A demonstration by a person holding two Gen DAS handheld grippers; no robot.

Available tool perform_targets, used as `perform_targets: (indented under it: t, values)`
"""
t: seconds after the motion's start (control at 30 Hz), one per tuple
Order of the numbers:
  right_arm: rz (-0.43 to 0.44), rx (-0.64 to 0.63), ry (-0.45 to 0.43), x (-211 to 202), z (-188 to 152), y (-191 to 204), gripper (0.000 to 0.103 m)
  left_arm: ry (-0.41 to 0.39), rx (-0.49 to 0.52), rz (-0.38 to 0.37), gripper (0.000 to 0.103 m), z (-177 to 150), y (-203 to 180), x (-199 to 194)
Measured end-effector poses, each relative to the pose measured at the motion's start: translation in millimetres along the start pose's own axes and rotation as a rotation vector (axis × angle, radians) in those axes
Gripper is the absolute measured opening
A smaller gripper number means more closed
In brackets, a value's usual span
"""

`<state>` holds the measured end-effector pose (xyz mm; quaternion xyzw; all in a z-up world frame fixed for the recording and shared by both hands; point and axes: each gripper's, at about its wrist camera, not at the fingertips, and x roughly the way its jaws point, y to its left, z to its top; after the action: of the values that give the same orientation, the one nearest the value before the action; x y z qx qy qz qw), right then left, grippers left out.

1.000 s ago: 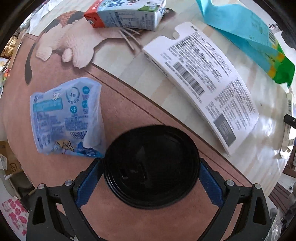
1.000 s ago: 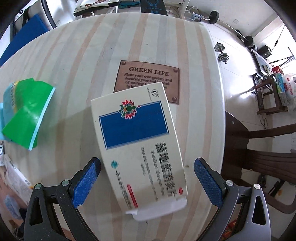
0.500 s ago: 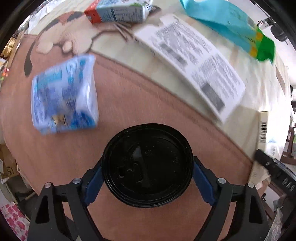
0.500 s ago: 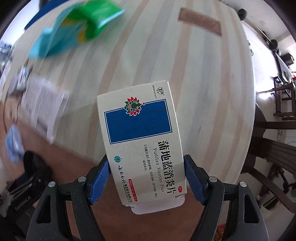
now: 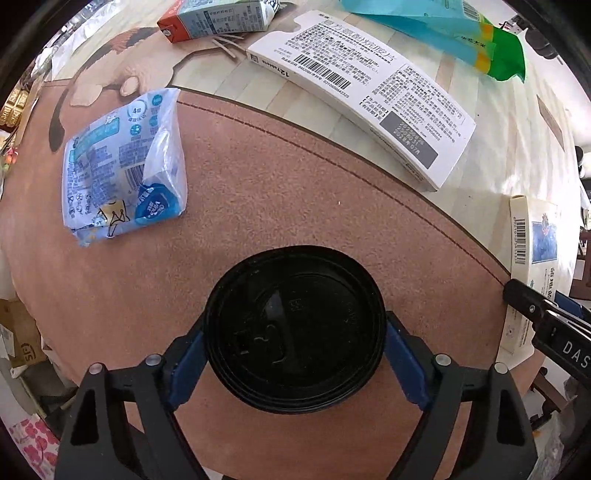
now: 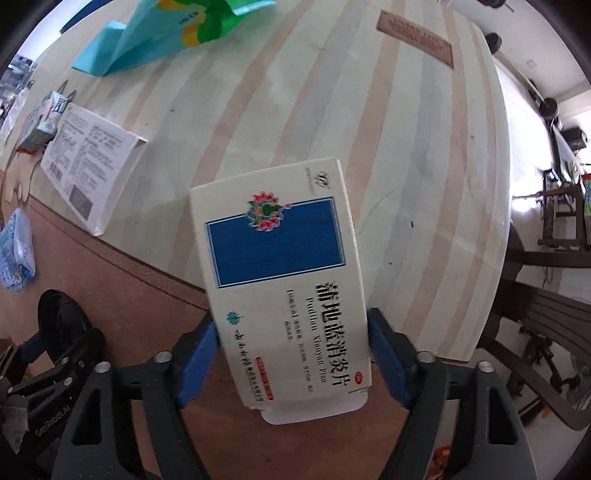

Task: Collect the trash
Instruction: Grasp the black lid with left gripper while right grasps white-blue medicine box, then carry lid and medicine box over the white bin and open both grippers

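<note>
- The left tool point(image 5: 295, 354) grips a black cup lid point(image 5: 293, 328), its blue pads pressed on opposite edges of the rim, held above the brown part of the surface point(image 5: 277, 184).
- The right tool point(image 6: 291, 354) grips a cream medicine box point(image 6: 284, 280) across its narrow width; the box's long axis runs straight out ahead of the pads, so most of it overhangs in front. The jaws of both tools have just been closing, each now tight on its item.
- Trash not yet collected lies ahead of the left tool: a crumpled blue wrapper point(image 5: 122, 166) up and to the left, a white tablet box point(image 5: 369, 96) up and to the right with its long axis slanting across the view, a small drink carton point(image 5: 218, 16) and a teal-and-green bag point(image 5: 443, 29) at the far edge.
- In my judgement the wrapper is nearer the left hand, the white box about equally near both; either tool must first drop what it carries.
- Readable writing: "12Tablets" with barcodes on the white box; "Pudilan Xiaoyan Pian" under large Chinese characters on the cream box; "4" in a ring on the wrapper. The brown plaque point(image 6: 415, 38) is too blurred to read.
</note>
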<state>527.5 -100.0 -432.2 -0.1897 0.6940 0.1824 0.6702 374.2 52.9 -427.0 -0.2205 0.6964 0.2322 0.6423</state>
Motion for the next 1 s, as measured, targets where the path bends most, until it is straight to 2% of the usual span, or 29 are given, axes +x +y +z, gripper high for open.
perform_targets:
  t: [0.33,0.5,0.6,0.8,1.0]
  values:
    - [0.030,-0.039,-0.085,-38.7,-31.7,23.6,0.078,-0.112,-0.054,-0.015,0.086,-27.5,27.2,-53.6]
    - [0.068,-0.071,-0.146,-79.1,-49.7,38.6,0.078,-0.194,-0.088,-0.040,0.086,-47.4,50.3,-95.2]
    - [0.099,-0.097,-0.180,-104.8,-70.1,60.5,0.078,-0.241,-0.127,-0.064,0.086,-66.9,69.9,-118.6]
    - [0.151,-0.191,-0.240,-144.7,-120.7,122.0,0.078,-0.332,-0.209,-0.095,0.086,-124.6,127.3,-147.0]
    - [0.199,-0.317,-0.240,-147.0,-197.0,193.5,0.078,-0.370,-0.330,-0.091,0.086,-208.0,197.1,-147.6]
